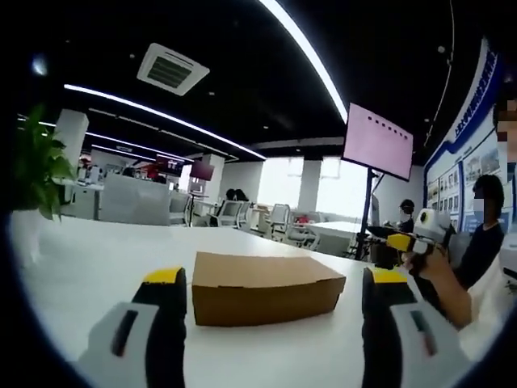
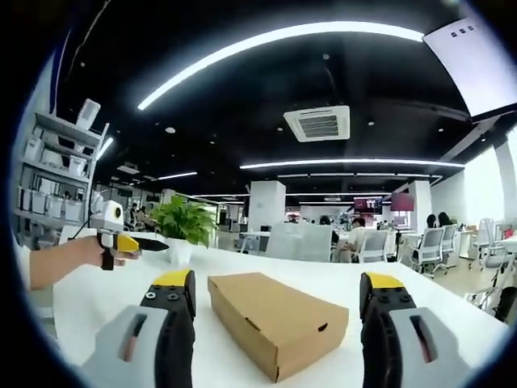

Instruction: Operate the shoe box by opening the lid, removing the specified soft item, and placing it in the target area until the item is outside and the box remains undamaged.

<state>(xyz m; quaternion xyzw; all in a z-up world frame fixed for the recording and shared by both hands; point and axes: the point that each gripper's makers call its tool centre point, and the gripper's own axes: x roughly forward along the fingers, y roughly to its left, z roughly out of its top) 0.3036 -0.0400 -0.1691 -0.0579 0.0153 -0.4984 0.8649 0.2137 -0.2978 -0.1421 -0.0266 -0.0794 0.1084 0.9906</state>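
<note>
Both grippers [image 1: 271,311] [image 2: 275,311] wide, prob. short of box [image 1: 262,287].

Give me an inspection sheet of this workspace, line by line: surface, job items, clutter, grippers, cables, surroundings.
Surface: white table, bare around the box.
Job's things: brown cardboard shoe box, lid closed, flat on the table; the soft item cannot be seen.
Clutter: potted plant at the table's far edge.
Grippers: left gripper open, jaws either side of the box and apart from it; right gripper open, likewise clear of the box.
Cables: nothing seen.
Surroundings: open office with office chairs, a pink screen on a stand, shelving, ceiling light strips; people seated in the background.
</note>
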